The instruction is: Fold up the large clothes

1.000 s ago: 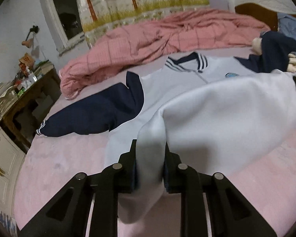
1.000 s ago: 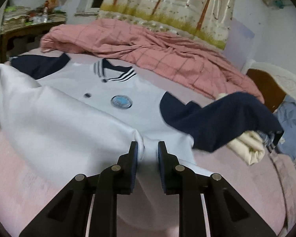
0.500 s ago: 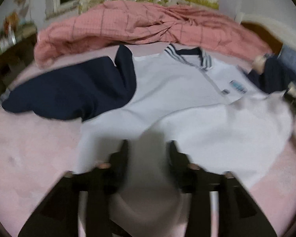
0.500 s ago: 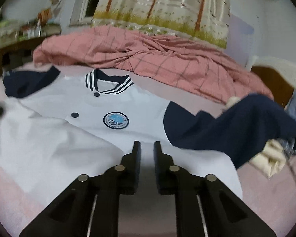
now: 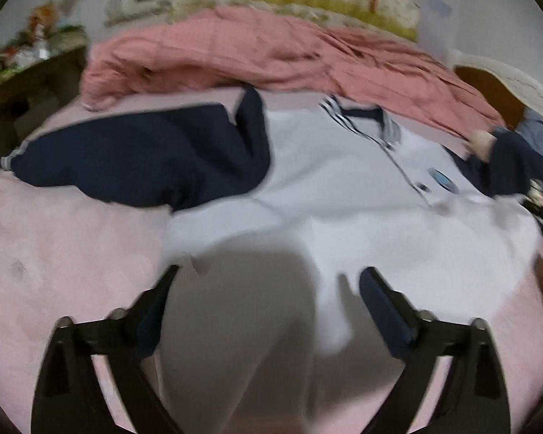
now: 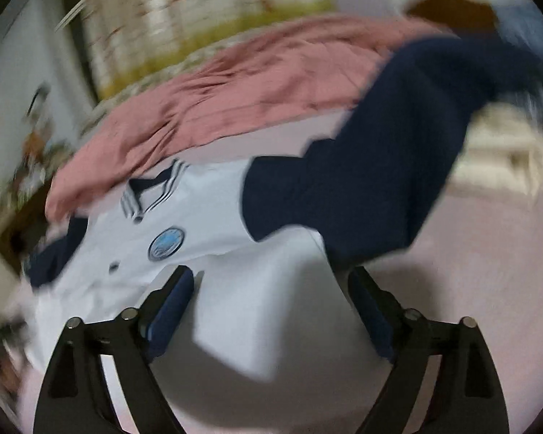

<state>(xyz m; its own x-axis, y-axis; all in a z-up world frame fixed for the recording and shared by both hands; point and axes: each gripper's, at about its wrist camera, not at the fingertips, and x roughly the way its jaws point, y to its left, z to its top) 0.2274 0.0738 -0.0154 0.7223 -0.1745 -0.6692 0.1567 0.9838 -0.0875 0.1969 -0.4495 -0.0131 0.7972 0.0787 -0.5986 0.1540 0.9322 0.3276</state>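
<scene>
I hold my left gripper (image 5: 269,278) low over the bed (image 5: 54,253), which has a pale pink sheet. Its jaws are opening and stand wide apart. The white cloth of the jacket (image 5: 344,188) lies between them, but the pads do not press on it. My right gripper (image 6: 271,282) is the same: its jaws are opening, well apart, with the white hem of the jacket between them and nothing clamped.

The jacket is spread on the bed with its front up. Its lower part is turned up over the body, so there is a fold near my grippers. The striped collar (image 5: 358,119) points away from me, toward a crumpled pink blanket (image 5: 271,54) at the far side of the bed. A round blue badge (image 6: 165,243) sits on the chest, and in the right wrist view a dark button is just below the collar and another one lower down.

The navy sleeve (image 5: 144,159) on the left lies flat on the sheet, stretched out to the side. The other navy sleeve (image 6: 398,159) goes out to the right and reaches a cream cloth (image 6: 503,155) lying there. In the left wrist view my right gripper shows only as a dark shape at the right edge. The right wrist view is tilted and blurred, so small details there are not clear.
</scene>
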